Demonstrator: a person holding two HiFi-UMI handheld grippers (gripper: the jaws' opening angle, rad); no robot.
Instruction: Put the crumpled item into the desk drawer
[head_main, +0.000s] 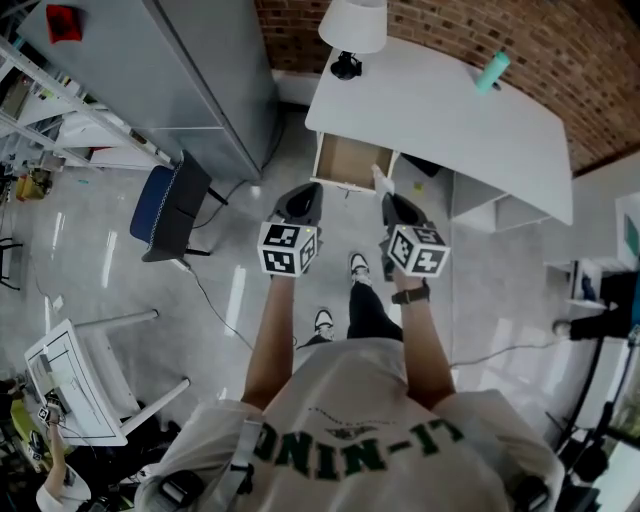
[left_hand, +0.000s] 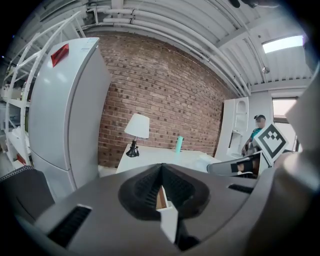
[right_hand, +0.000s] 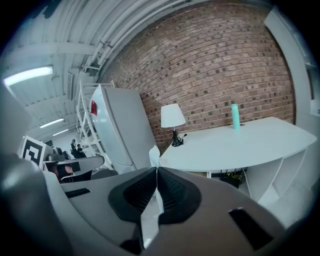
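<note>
The white desk (head_main: 450, 110) stands ahead of me with its wooden drawer (head_main: 350, 160) pulled open under the left end. My right gripper (head_main: 395, 205) is shut on a white crumpled item (head_main: 379, 180), whose tip pokes out past the jaws just in front of the drawer. In the right gripper view the crumpled item (right_hand: 154, 156) runs between the closed jaws of my right gripper (right_hand: 156, 170) and sticks up above them. My left gripper (head_main: 303, 200) hovers beside it, level with the drawer's left side. Its jaws meet at the tip in the left gripper view (left_hand: 161, 167), and I see nothing held.
A lamp (head_main: 355, 25) and a teal bottle (head_main: 492, 70) stand on the desk. A tall grey fridge (head_main: 190, 80) is to the left, with a blue chair (head_main: 165, 205) before it. A white chair (head_main: 80, 380) is at lower left. A cable (head_main: 215, 300) trails on the floor.
</note>
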